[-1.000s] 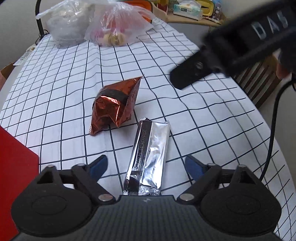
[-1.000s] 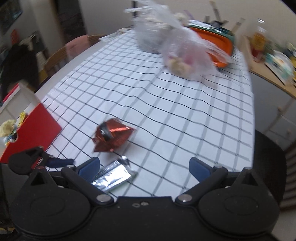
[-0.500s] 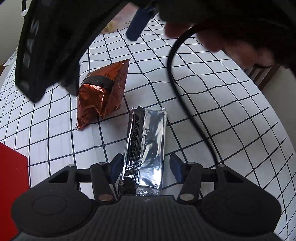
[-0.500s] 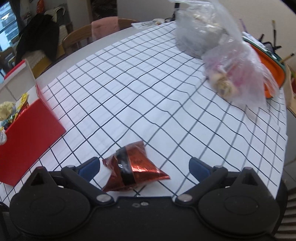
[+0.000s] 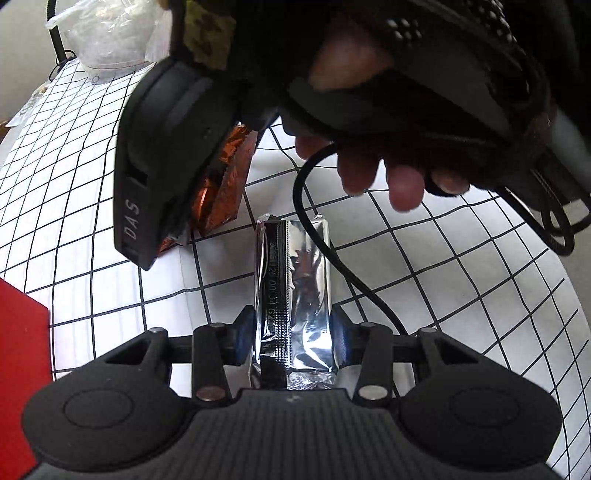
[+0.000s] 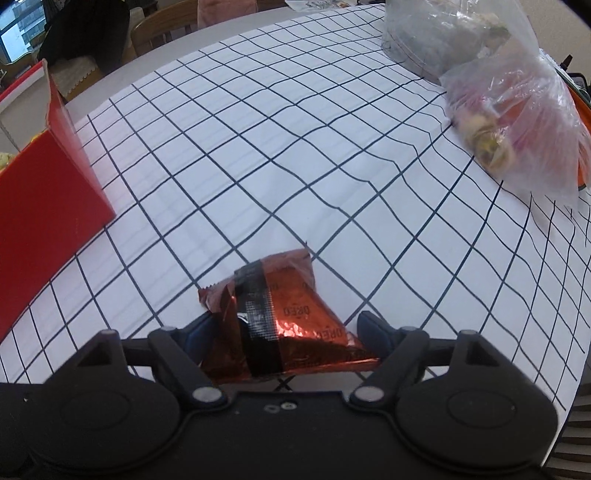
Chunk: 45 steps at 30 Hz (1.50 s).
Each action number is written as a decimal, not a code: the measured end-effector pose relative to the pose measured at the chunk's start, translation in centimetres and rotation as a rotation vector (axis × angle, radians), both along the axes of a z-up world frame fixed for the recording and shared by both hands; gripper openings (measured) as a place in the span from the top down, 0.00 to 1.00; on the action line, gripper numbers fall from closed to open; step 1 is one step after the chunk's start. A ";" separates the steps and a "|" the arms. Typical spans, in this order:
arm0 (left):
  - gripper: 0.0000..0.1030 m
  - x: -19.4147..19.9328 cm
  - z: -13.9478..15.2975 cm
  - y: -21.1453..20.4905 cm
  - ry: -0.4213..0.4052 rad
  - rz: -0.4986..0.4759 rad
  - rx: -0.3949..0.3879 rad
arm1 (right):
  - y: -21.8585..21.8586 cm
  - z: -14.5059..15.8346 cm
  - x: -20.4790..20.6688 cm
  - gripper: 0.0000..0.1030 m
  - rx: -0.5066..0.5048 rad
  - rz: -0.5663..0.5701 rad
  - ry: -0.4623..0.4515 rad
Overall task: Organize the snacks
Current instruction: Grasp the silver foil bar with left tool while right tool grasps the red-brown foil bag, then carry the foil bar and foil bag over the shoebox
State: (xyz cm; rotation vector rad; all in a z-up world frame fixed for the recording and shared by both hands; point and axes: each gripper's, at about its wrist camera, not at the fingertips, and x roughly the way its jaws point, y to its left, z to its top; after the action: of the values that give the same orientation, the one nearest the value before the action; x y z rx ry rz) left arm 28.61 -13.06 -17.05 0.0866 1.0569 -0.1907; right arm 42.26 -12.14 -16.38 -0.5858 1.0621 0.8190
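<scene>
A silver foil snack packet [image 5: 295, 288] lies lengthwise on the checked tablecloth [image 5: 461, 280]. My left gripper [image 5: 293, 338] has its blue pads against both long sides of it, and its jaws are closing. A crumpled red foil snack packet [image 6: 280, 325] with a black band lies between the fingers of my right gripper [image 6: 286, 328]. Those jaws are closing too, and a small gap still shows at the right pad [image 6: 371, 326]. In the left wrist view the right gripper's black housing [image 5: 159, 147] and a hand [image 5: 369, 166] hang over the red packet [image 5: 221, 192], hiding most of it.
A red box [image 6: 48, 206] stands at the left, with its corner [image 5: 18, 369] near my left gripper. Two clear plastic bags [image 6: 517, 122] [image 6: 436, 37] sit at the far right beside an orange tray [image 6: 585, 110]. A black cable [image 5: 321, 236] trails across the silver packet. Chairs [image 6: 159, 29] stand beyond the table.
The left jaws have narrowed onto the silver packet. The right gripper has come down and over the red packet, which now sits between its narrowing fingers, and it fills the top of the left view.
</scene>
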 end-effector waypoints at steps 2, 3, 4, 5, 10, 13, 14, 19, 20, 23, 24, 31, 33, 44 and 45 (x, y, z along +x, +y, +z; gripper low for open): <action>0.59 0.0 0.0 -0.1 0.001 0.003 0.001 | -0.3 0.1 -0.1 0.24 0.010 -0.015 -0.005; 0.59 0.0 0.0 -0.1 0.002 0.005 0.001 | -0.4 0.2 -0.1 0.25 0.015 -0.021 -0.005; 0.59 0.2 0.1 -0.1 0.004 0.008 -0.001 | -0.6 0.3 -0.2 0.25 0.019 -0.025 -0.006; 0.59 0.2 0.2 -0.1 0.005 0.010 -0.002 | -0.7 0.4 -0.4 0.26 0.022 -0.029 -0.009; 0.60 0.0 0.4 0.3 0.019 0.026 -0.020 | -1.8 1.4 -0.6 0.29 0.044 -0.075 -0.025; 0.60 -0.2 0.6 0.6 0.030 0.042 -0.034 | -2.8 2.2 -0.7 0.30 0.054 -0.113 -0.036; 0.60 -0.1 0.6 0.8 0.035 0.049 -0.038 | -3.2 2.5 -0.8 0.30 0.059 -0.128 -0.041; 0.60 -0.1 1.1 1.9 0.060 0.099 -0.078 | -5.4 4.3 -1.5 0.30 0.083 -0.191 -0.059; 0.60 -0.1 1.2 2.2 0.064 0.112 -0.088 | -5.9 4.6 -1.7 0.30 0.085 -0.203 -0.061; 0.60 -0.5 1.6 3.2 0.070 0.147 -0.104 | -7.3 5.4 -2.6 0.30 0.090 -0.236 -0.065; 0.60 -0.8 1.8 3.3 0.070 0.157 -0.105 | -7.8 5.6 -2.9 0.30 0.091 -0.249 -0.066; 0.60 -2.9 3.6 4.3 0.052 0.196 -0.125 | -10.5 7.1 -6.0 0.30 0.121 -0.314 -0.070; 0.60 -3.3 4.1 4.1 0.051 0.202 -0.126 | -11.1 7.4 -7.1 0.30 0.124 -0.334 -0.072; 0.60 -8.2 8.5 4.9 -0.007 0.246 -0.165 | -12.9 10.3 -13.2 0.30 0.189 -0.439 -0.080; 0.60 -8.7 9.1 5.1 -0.018 0.248 -0.165 | -12.9 10.7 -13.7 0.30 0.197 -0.447 -0.084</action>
State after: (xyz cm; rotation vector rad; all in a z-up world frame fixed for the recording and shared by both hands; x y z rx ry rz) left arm 19.87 -7.98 -7.97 -0.1911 1.0205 -0.0516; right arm 28.59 -25.07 -5.70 -0.2001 0.9729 0.4933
